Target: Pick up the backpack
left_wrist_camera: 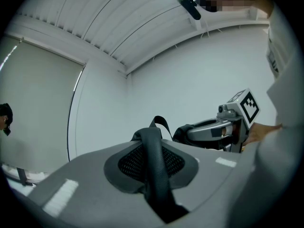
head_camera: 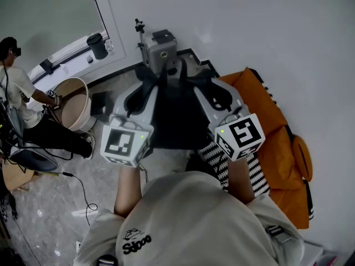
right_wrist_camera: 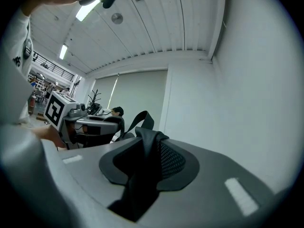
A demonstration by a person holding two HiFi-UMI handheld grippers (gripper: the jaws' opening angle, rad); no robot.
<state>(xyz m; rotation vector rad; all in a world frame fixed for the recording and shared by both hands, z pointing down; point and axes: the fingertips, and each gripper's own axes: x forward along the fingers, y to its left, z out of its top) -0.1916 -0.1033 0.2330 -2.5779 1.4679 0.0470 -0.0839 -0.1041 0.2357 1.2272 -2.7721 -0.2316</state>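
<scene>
The black backpack [head_camera: 176, 118] hangs in front of me, lifted off the floor between my two grippers. My left gripper [head_camera: 140, 96] is shut on one padded black shoulder strap [left_wrist_camera: 156, 167], which runs up between its grey jaws. On the other shoulder strap [right_wrist_camera: 140, 172] my right gripper [head_camera: 217, 97] is shut in the same way. In each gripper view the opposite gripper shows to the side, the right gripper [left_wrist_camera: 222, 129] and the left gripper [right_wrist_camera: 78, 122]. The bag's lower part is hidden behind my arms and chest.
Orange cushions [head_camera: 280, 140] lie against the white wall at the right. A grey box-like device [head_camera: 161, 50] stands beyond the bag. At the left are a beige tub [head_camera: 75, 101], a seated person [head_camera: 19, 96], a black cup [head_camera: 99, 46] and cables [head_camera: 83, 190] on the floor.
</scene>
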